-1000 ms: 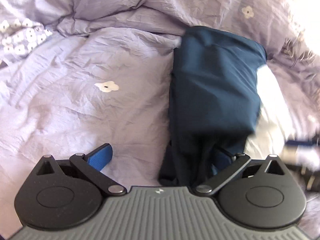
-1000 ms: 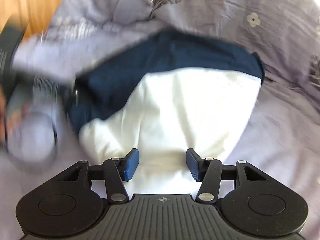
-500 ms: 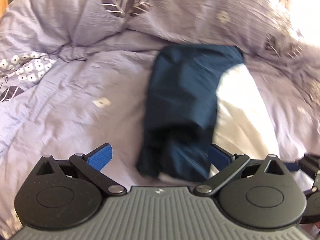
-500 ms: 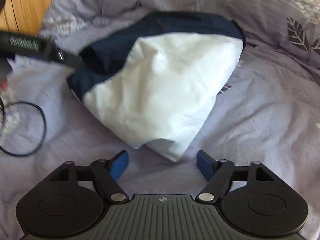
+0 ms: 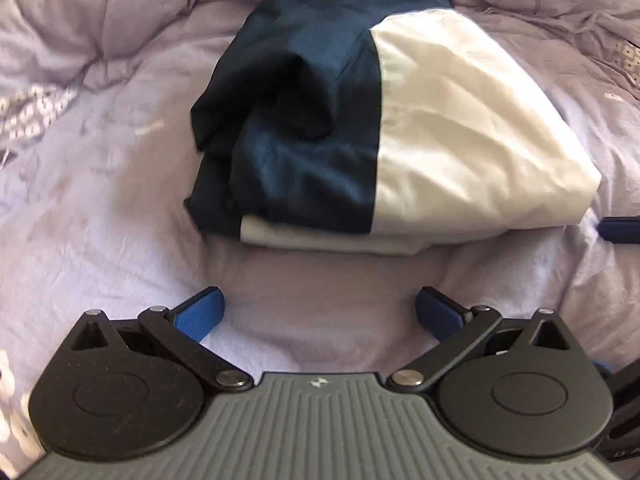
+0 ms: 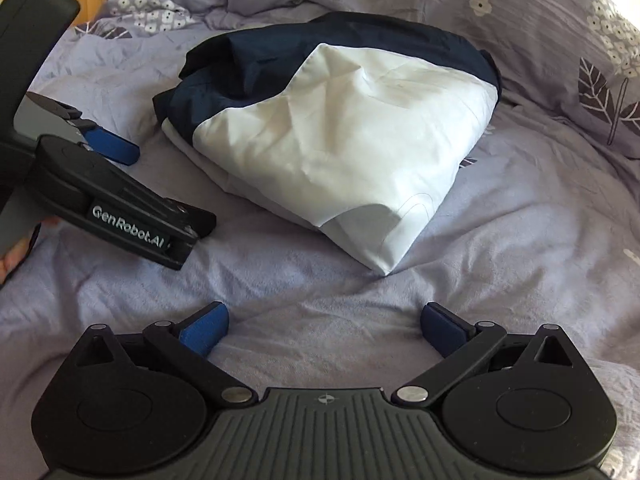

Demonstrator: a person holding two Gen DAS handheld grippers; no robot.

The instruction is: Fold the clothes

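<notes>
Garment lies folded in compact navy-white bundle on bed. Right hand-held gripper jaws just opened wide, empty. Left hand-held gripper released, empty, near bundle. Folding looks nearly done; maybe tidying left.

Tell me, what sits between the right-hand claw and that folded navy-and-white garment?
Nothing but bare lilac bedding. In the right wrist view the right gripper stands open, short of the folded garment.
</notes>
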